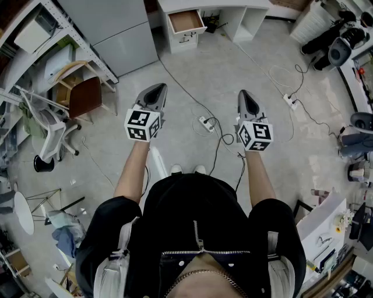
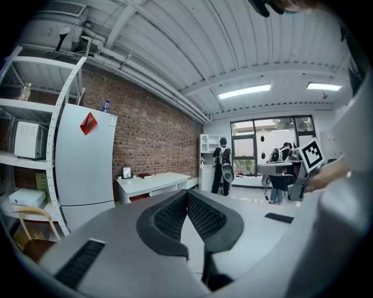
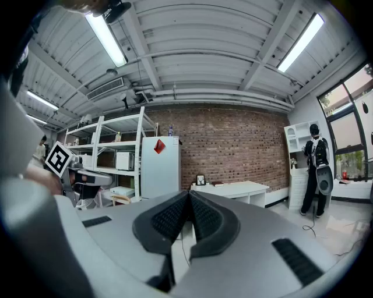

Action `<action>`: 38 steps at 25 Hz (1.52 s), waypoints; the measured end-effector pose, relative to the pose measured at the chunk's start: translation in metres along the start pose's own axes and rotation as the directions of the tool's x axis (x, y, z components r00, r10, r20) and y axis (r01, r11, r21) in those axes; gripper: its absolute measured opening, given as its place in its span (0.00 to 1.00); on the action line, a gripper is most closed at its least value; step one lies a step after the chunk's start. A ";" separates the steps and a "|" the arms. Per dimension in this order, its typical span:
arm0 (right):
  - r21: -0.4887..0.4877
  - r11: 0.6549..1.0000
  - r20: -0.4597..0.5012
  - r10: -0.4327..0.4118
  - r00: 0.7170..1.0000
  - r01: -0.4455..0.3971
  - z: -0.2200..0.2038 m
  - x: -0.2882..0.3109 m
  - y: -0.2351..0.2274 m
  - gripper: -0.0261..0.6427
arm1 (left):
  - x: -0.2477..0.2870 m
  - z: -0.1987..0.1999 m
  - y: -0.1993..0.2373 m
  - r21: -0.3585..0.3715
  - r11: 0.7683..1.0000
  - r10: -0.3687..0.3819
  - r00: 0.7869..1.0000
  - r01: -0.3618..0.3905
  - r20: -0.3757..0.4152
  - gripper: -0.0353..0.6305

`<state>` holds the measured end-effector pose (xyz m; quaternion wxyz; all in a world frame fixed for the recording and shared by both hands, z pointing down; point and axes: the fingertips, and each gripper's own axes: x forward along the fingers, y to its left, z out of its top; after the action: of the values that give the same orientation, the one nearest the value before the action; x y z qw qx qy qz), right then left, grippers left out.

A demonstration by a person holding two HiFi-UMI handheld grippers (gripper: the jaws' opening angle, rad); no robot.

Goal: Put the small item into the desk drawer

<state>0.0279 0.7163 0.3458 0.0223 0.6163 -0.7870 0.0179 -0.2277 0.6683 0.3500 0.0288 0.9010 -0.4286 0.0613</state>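
A person stands on a grey workshop floor, holding both tongs out level. The left gripper (image 1: pixel 156 92) and the right gripper (image 1: pixel 245 96) each have their jaws pressed together, with nothing between them. No small item can be made out in any view. The desk drawer (image 1: pixel 185 21) stands pulled open at the far end of the room, in a white desk (image 1: pixel 217 4), well apart from the person.

Risks: a black cable (image 1: pixel 185 92) and a power strip (image 1: pixel 204 123) lie on the floor between the person and the desk, so walking there could snag a foot. With both tongs empty, the item probably has yet to be found.

No readable writing. The marker cube (image 1: pixel 141 125) bears only black-and-white squares, and the red sticker (image 3: pixel 159 146) on the refrigerator (image 3: pixel 160 169) looks blank.
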 end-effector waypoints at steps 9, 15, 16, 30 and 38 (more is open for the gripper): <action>0.019 1.000 0.007 0.000 1.000 0.000 -0.002 0.001 -0.016 0.05 | 0.010 -0.005 -0.015 -0.019 1.000 0.004 1.000 -0.004 -0.011 0.08; 0.022 0.999 -0.016 0.047 0.999 -0.047 -0.008 0.004 -0.028 0.05 | 0.024 -0.004 -0.030 -0.023 1.000 0.020 1.000 -0.020 -0.015 0.09; 0.027 0.998 -0.021 0.052 0.998 -0.052 -0.009 0.005 -0.030 0.05 | 0.026 -0.005 -0.033 -0.023 0.999 0.024 1.000 -0.024 -0.018 0.09; 0.073 0.996 -0.053 0.047 0.997 -0.043 -0.028 0.051 -0.066 0.05 | 0.084 -0.015 -0.021 -0.055 0.998 0.036 0.999 -0.038 -0.041 0.09; 0.068 0.997 -0.084 0.035 0.996 -0.029 -0.031 0.152 -0.087 0.05 | 0.174 -0.013 0.040 -0.070 0.997 -0.016 0.999 0.013 -0.034 0.09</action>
<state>0.0762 0.5504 0.3852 0.0353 0.6026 -0.7941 0.0707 -0.1509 0.5108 0.3867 0.0681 0.9013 -0.4234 0.0616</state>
